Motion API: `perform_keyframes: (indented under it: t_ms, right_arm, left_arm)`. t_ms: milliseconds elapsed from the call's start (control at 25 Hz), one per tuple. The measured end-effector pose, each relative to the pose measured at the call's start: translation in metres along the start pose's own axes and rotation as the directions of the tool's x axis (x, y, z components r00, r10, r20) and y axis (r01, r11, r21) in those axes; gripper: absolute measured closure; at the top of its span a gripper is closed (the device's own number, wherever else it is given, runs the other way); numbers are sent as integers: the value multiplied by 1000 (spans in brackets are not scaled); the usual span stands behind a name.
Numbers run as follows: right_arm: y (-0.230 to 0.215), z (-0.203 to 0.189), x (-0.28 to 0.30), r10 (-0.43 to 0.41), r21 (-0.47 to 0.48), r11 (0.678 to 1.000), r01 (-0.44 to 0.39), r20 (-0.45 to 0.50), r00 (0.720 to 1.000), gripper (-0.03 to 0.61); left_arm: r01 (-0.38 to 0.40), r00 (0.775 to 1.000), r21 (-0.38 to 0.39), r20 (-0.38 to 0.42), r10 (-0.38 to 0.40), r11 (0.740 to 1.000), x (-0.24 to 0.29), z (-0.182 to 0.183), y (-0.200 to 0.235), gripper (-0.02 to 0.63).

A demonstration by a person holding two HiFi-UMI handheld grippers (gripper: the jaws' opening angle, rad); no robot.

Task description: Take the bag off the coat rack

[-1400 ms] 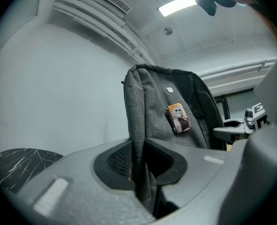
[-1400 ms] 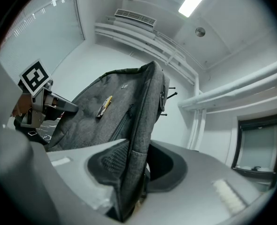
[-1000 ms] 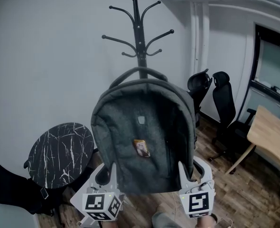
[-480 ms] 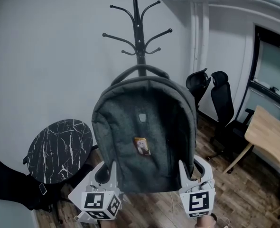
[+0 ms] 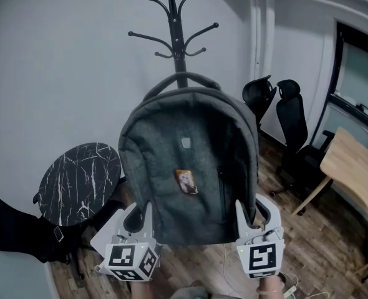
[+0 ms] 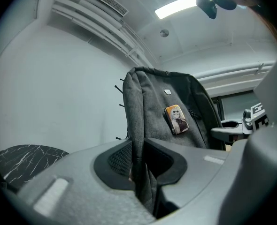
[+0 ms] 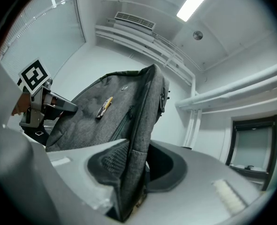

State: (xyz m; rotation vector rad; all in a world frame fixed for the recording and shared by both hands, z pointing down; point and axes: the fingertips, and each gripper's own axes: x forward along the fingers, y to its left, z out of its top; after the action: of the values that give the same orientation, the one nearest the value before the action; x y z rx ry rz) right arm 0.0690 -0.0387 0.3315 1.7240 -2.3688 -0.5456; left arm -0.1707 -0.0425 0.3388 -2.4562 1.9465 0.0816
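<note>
Left gripper (image 5: 139, 220) is clamped on the grey backpack (image 5: 190, 161) at its lower left edge, and right gripper (image 5: 254, 217) on its lower right. The backpack is upright between them, in front of the coat rack (image 5: 179, 42). Its handle (image 5: 183, 78) looks clear of the hooks (image 5: 148, 37). Next: pull it away level with both grips firm.

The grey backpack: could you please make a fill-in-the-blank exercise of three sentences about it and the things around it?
1. The number of grippers shut on the backpack is ____: the left gripper and the right gripper.
2. Behind the backpack stands a black ____ rack.
3. The top of the marble-patterned table at the left is ____ in shape.
Missing words: two; coat; round.
</note>
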Motion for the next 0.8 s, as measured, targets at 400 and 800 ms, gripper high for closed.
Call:
perform_keyframes:
  t_ms: [400,800]
  right_arm:
    - [-13,3,-40,20,13,1000,-21,23,1000,471]
    - [-15,-1,-80,41,26,999,-42,29,999,471]
  left_arm:
    - [-27,1000,5,1,27,1000,-34,6,-33,549]
    - [-53,999,10,-9,53,999,-71,3,-58,549]
